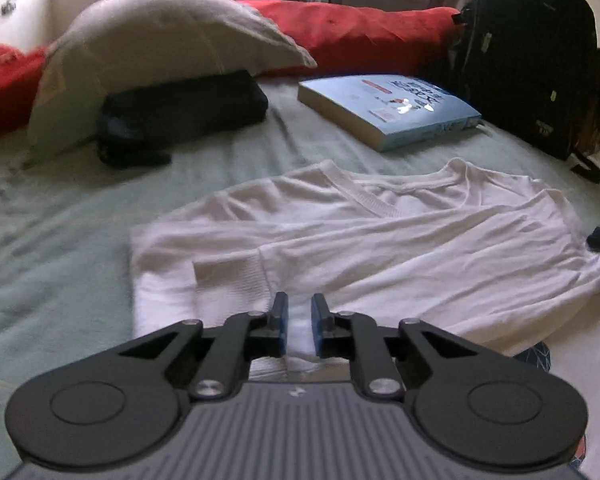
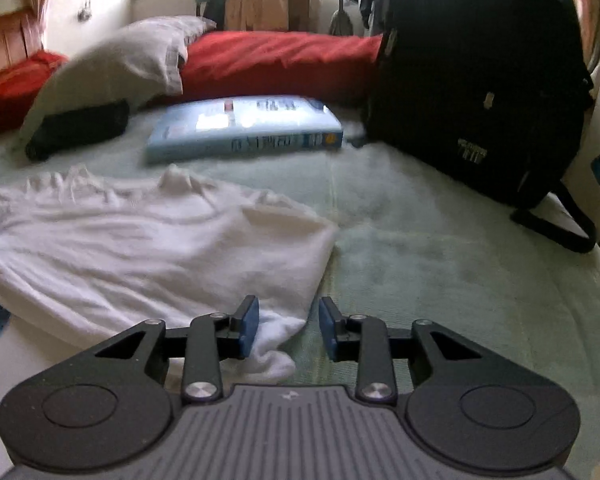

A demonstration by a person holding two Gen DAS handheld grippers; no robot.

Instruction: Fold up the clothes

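1. The white shirt (image 1: 380,248) lies rumpled on the green bedspread (image 1: 60,248), with a sleeve folded across its body.
2. My left tongs (image 1: 300,312) sit over the shirt's near edge, parted narrowly and gripping nothing.
3. My right tongs (image 2: 288,316) stand wide apart at the shirt's corner, empty.
4. A blue book (image 2: 244,128) lies beyond the shirt.

backpack (image 2: 480,80) top cut off, book (image 2: 244,128) blurred

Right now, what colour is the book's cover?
Light blue; the book shows best in the left wrist view.
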